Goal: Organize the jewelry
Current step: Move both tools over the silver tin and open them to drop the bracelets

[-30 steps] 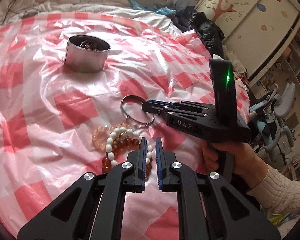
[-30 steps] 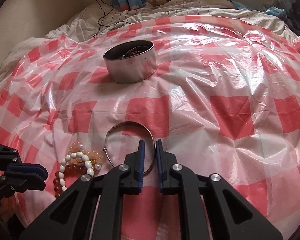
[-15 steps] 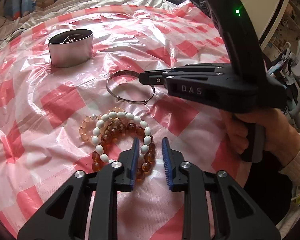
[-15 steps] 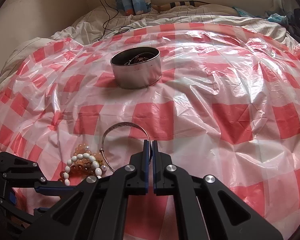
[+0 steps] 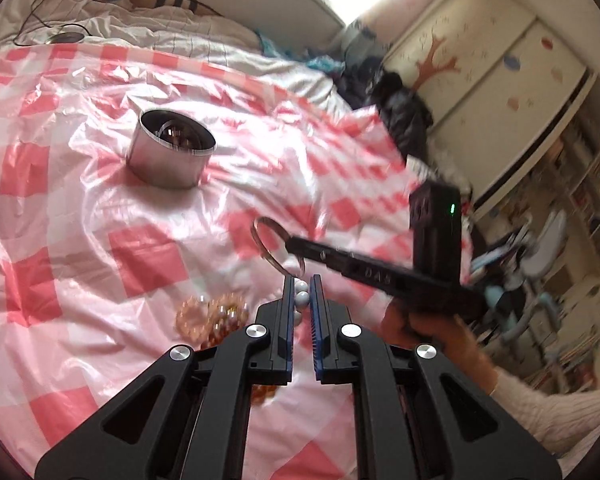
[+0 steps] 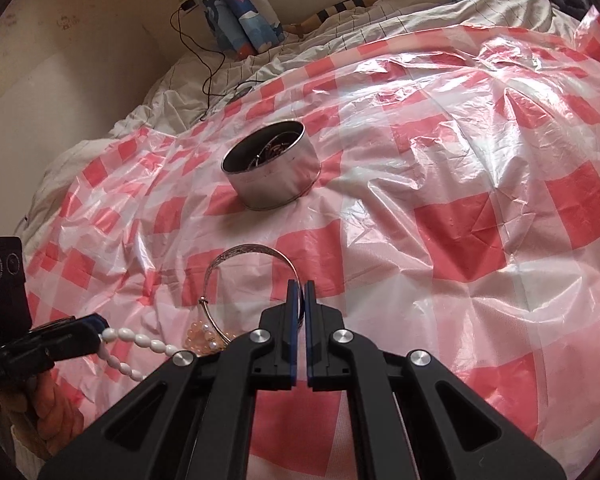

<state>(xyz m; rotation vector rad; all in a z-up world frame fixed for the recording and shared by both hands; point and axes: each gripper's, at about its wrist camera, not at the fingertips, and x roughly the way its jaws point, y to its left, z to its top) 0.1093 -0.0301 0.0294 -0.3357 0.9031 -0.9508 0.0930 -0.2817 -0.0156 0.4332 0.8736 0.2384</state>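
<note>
My left gripper [image 5: 301,285] is shut on a white bead bracelet [image 5: 301,297], which hangs lifted in the right wrist view [image 6: 134,340]. My right gripper [image 6: 299,289] is shut on a silver bangle [image 6: 236,250] and holds it raised off the cloth; the bangle also shows in the left wrist view [image 5: 266,246]. Amber and peach bead bracelets [image 5: 212,314] lie on the red-checked plastic sheet below. A round metal tin [image 5: 172,156] with jewelry inside stands farther back, also seen in the right wrist view [image 6: 272,178].
The red-checked plastic sheet [image 6: 460,200] covers a bed with rumpled white bedding [image 6: 340,28] behind. A wardrobe [image 5: 500,72] and a chair [image 5: 548,248] stand to the right. A cable [image 6: 208,68] lies on the bedding near the wall.
My left gripper closed on the white bead bracelet and lifted it. My right gripper, shut on the silver bangle, raised it off the sheet.
</note>
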